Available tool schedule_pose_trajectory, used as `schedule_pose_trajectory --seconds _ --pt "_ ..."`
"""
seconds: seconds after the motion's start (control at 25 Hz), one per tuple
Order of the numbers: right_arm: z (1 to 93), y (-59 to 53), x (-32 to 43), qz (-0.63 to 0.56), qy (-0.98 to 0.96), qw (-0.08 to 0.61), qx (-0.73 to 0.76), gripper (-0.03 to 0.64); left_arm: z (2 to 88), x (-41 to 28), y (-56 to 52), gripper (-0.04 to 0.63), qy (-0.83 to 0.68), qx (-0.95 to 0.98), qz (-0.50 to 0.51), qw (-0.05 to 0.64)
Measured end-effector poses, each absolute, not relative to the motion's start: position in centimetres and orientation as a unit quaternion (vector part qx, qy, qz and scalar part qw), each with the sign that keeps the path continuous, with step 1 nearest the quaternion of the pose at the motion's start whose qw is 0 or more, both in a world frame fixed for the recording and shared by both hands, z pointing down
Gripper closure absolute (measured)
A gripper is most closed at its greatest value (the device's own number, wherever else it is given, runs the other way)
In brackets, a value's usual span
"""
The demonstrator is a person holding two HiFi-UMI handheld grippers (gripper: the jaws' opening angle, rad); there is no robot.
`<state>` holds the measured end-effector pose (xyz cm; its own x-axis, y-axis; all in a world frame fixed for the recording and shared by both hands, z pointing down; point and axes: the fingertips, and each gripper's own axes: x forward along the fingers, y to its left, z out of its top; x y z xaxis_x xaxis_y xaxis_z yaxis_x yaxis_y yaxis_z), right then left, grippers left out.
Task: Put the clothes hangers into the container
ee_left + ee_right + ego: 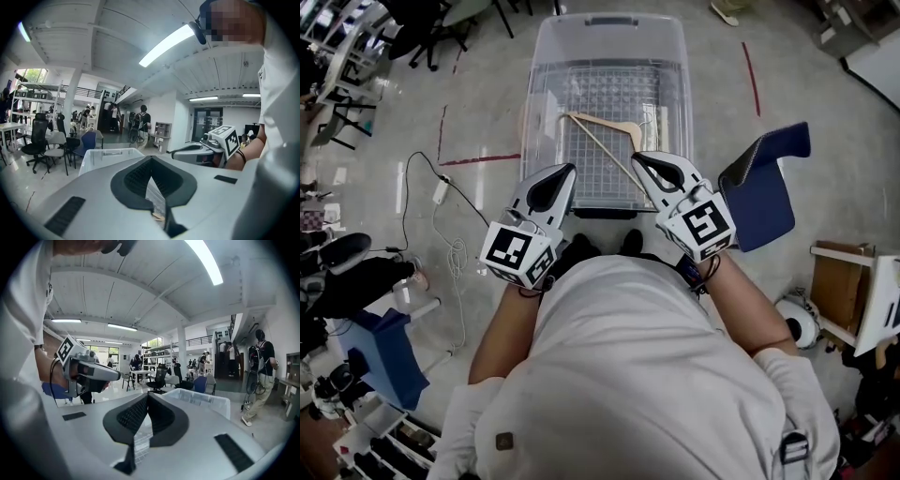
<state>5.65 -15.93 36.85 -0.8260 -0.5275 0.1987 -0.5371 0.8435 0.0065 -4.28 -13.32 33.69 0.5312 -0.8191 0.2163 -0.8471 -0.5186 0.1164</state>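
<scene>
On the floor ahead sits the clear container (539,75), and there's the wooden hanger (600,122) lying inside on its gridded bottom. Both tools hover over the near rim. The left gripper (572,167) has its jaws pressed together, empty, with the hanger off to its right. The right gripper (636,157) is clamped closed and empty too, with the hanger's long bar running just beneath its tip.

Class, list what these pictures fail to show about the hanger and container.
Head view: the wooden hanger's lower end, behind the right gripper.
Head view: the container's near corners, behind the left gripper and right gripper.
Gripper views: most of the container's inside, blocked by each gripper's body.
</scene>
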Motion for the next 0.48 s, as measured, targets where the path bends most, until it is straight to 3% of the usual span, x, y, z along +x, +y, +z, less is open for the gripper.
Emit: schedule_pose_trajectory --seconds 0.48 --pt "35.3 -11.2 2.2 0.037 -0.933 0.099 0.344 0.597 32.6 -9.7 -8.9 0.577 -0.432 0.893 0.076 0.096"
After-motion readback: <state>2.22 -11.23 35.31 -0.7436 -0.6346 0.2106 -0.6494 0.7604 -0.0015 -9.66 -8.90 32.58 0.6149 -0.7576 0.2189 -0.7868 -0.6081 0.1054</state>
